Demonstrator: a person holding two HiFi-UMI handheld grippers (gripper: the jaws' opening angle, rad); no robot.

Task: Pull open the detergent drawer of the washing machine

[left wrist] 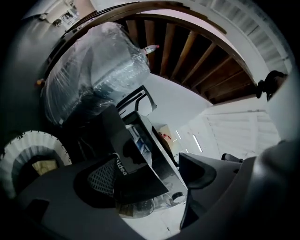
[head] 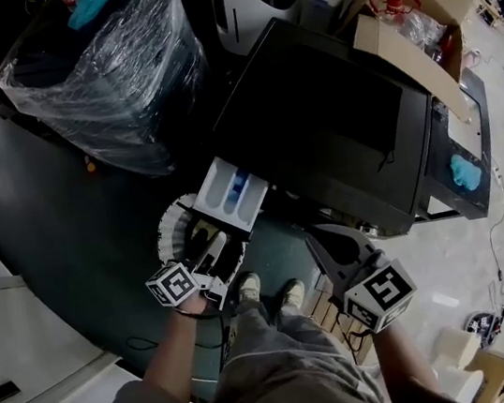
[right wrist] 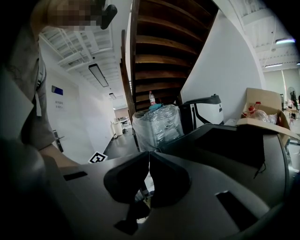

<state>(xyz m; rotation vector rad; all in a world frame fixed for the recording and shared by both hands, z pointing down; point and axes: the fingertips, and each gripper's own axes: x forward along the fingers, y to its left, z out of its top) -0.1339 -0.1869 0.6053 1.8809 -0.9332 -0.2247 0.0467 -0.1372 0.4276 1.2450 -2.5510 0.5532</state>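
Note:
The black washing machine (head: 335, 126) stands ahead of me, and its white detergent drawer (head: 230, 195) is pulled out from the front left corner, showing blue and white compartments. My left gripper (head: 210, 247) sits just in front of the drawer. In the left gripper view the dark drawer front (left wrist: 133, 173) lies between the spread jaws of the left gripper (left wrist: 150, 176), close against the meshed left pad (left wrist: 101, 176) and apart from the right finger (left wrist: 201, 171). My right gripper (head: 330, 245) hangs lower right of the drawer; the right gripper (right wrist: 147, 161) is shut, holding nothing.
A big plastic-wrapped bundle (head: 107, 67) stands left of the machine. An open cardboard box (head: 413, 18) rests on its far right corner. A white ribbed round thing (head: 172, 223) lies below the drawer. My shoes (head: 266, 288) and a wooden crate (head: 331, 311) are at my feet.

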